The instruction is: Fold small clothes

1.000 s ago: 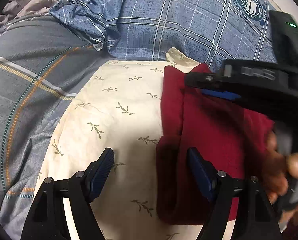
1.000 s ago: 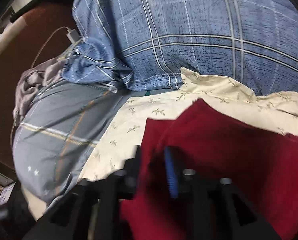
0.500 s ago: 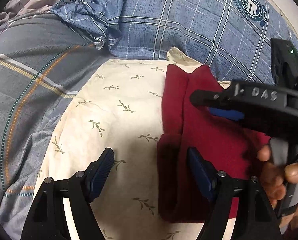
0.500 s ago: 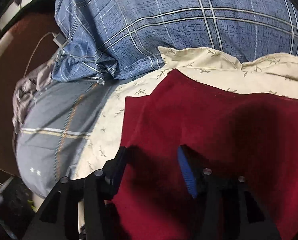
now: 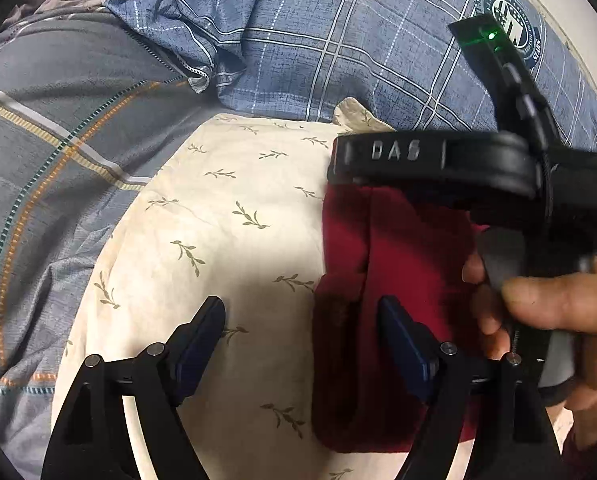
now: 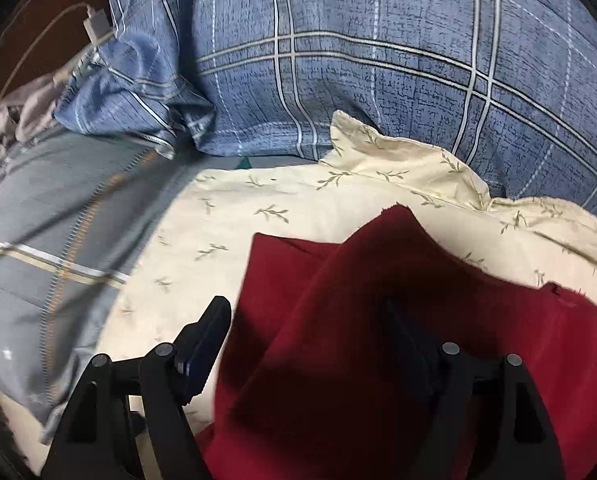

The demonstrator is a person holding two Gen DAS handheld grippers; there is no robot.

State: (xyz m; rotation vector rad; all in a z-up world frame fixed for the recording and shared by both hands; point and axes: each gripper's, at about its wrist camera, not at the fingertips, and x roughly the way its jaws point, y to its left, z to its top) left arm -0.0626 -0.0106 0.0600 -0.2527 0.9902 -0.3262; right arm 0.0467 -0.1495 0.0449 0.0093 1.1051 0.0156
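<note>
Bedding at frame centre carried a partly folded red garment (image 6: 378, 340); both grippers' jaws were widening, gripping nothing.

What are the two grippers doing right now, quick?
Left gripper: open, holding nothing, over the red cloth's edge.
Right gripper: jaws opening over the red cloth, not gripping it.

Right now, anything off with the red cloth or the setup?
The red cloth isn't flat: one layer lies skewed over another, its corner poking past the top edge toward the blue plaid pillow. The cream leaf-print sheet under it is rumpled at its far edge. No damage visible.
</note>
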